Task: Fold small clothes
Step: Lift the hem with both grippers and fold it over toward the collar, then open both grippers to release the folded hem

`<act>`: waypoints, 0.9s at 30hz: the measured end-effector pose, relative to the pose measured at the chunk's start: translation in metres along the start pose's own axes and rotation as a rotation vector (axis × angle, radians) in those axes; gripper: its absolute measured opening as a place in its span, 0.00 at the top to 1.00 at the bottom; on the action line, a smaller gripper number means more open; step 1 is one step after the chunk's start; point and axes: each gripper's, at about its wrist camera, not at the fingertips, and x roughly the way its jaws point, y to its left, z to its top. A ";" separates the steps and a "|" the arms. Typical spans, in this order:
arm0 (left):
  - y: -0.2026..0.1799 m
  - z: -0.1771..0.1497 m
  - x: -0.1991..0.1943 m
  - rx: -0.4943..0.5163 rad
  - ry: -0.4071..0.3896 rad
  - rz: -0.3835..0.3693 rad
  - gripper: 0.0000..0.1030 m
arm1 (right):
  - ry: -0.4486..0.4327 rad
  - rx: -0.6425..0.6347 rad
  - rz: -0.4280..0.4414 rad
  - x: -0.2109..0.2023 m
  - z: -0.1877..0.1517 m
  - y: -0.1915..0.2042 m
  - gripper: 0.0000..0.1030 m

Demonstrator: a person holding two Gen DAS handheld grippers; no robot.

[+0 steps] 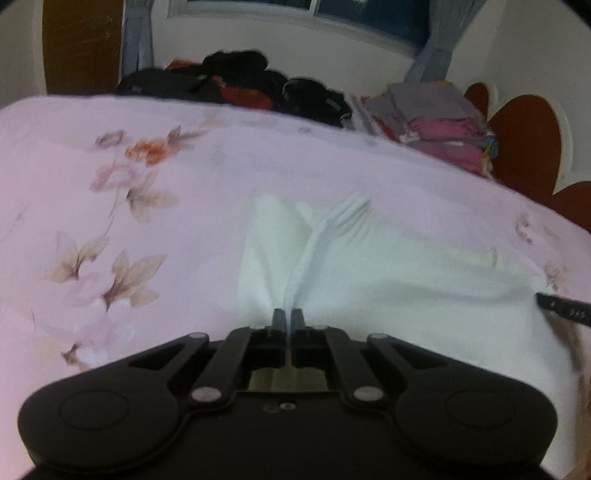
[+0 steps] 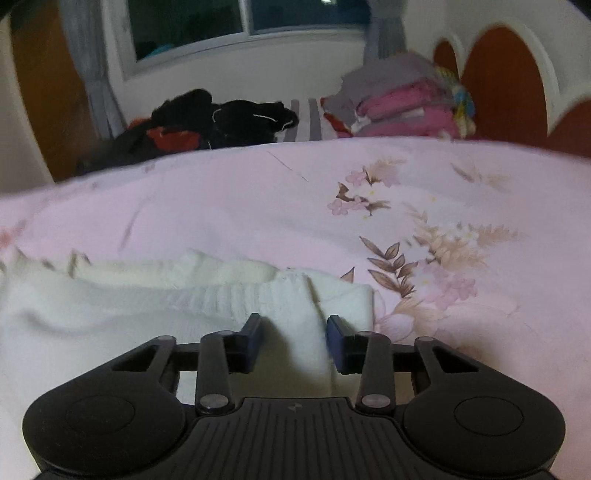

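A white knitted garment [image 1: 388, 280] lies spread on the pink floral bedsheet [image 1: 110, 206]. My left gripper [image 1: 288, 314] is shut on a pinched ridge of the white cloth, which rises in a fold ahead of the fingers. In the right wrist view the same white garment [image 2: 147, 306] lies low and left, its ribbed edge bunched. My right gripper [image 2: 295, 328] is open, its jaws standing either side of a strip of the white cloth at the garment's right end. The tip of the right gripper [image 1: 561, 308] shows at the right edge of the left wrist view.
A heap of black and red clothes [image 1: 240, 81] lies at the far side of the bed. A stack of folded pink and grey clothes [image 1: 439, 125] sits far right beside a brown-and-white headboard [image 1: 524, 136]. A window [image 2: 236, 22] and curtains are behind.
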 end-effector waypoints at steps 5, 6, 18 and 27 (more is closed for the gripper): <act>-0.010 0.011 -0.010 0.031 -0.033 0.013 0.75 | -0.027 0.032 -0.027 -0.017 0.004 0.006 0.62; -0.013 0.013 -0.014 0.038 -0.045 0.012 0.68 | -0.034 0.041 0.007 -0.024 0.005 0.008 0.62; -0.062 0.022 -0.032 0.138 -0.073 -0.068 0.50 | -0.009 0.004 0.178 -0.043 0.007 0.089 0.62; -0.070 0.022 0.025 0.171 0.017 -0.020 0.50 | 0.042 -0.049 0.140 -0.019 -0.012 0.109 0.59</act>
